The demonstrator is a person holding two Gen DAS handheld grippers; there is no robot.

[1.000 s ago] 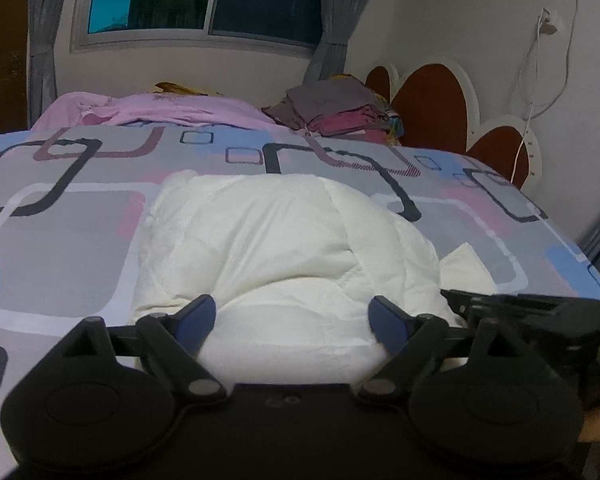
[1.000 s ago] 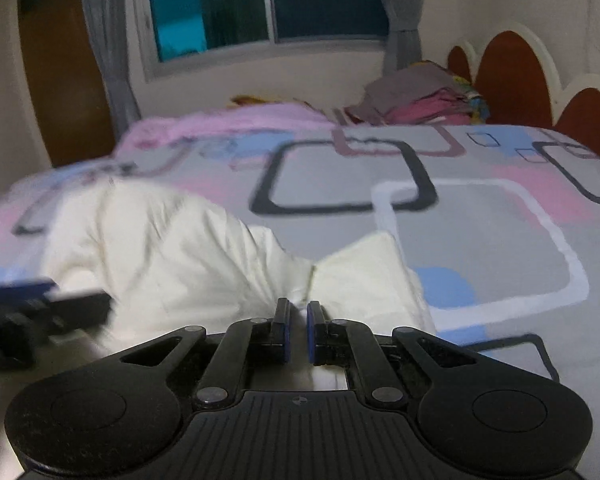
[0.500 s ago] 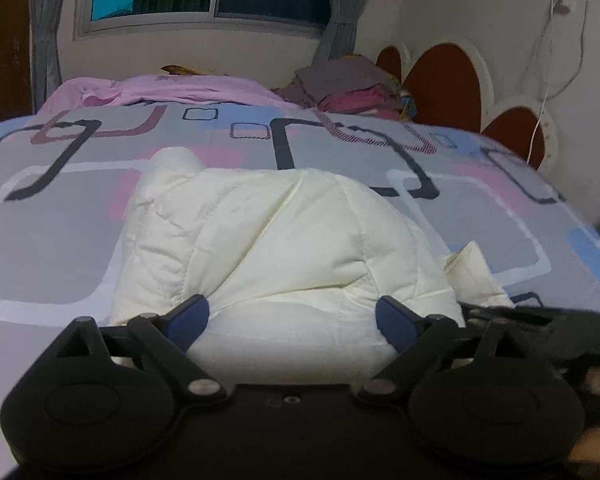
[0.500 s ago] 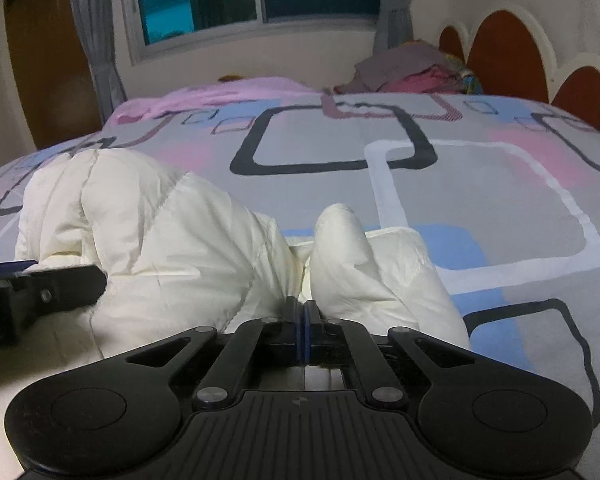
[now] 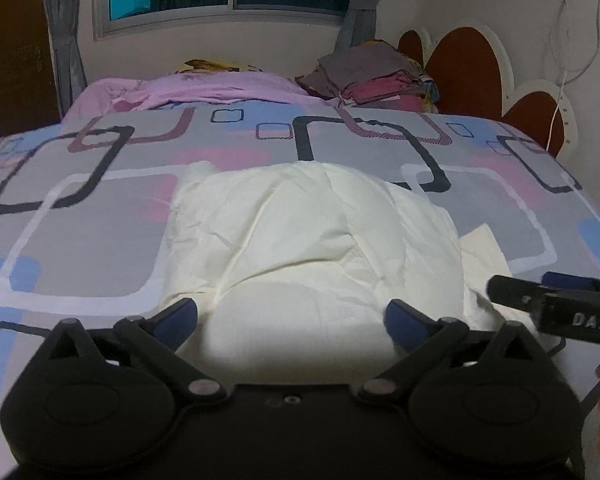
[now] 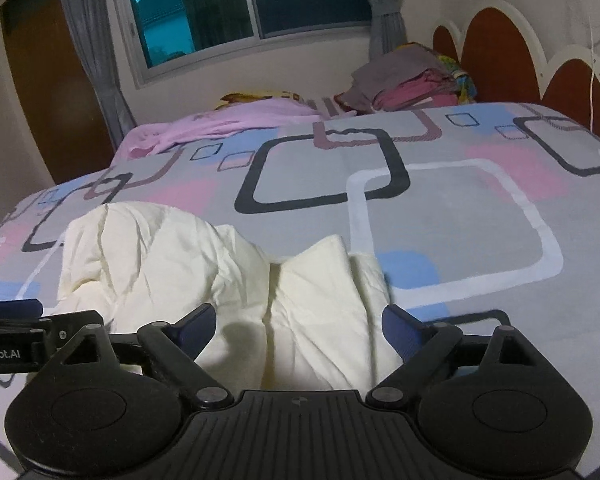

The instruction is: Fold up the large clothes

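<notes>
A cream-white padded garment point(image 5: 316, 240) lies bunched on the patterned bed, near its front edge. My left gripper point(image 5: 291, 318) is open, its blue-tipped fingers either side of the garment's near edge, holding nothing. In the right wrist view the same garment point(image 6: 204, 272) lies in two humps with a crease between them. My right gripper point(image 6: 298, 324) is open over the right hump, empty. Each gripper shows at the edge of the other's view: the right one point(image 5: 556, 304) and the left one point(image 6: 24, 328).
The bedsheet point(image 5: 100, 232) is grey with pink, blue, black and white squares. A pink cloth point(image 5: 204, 88) lies along the far edge. A stack of folded clothes point(image 5: 376, 76) sits at the far right by the headboard point(image 5: 472, 60). A window point(image 6: 244, 4) is behind.
My right gripper was shut on a fold of the garment and has opened, letting it drop. The left gripper has stayed open and pulled back slightly.
</notes>
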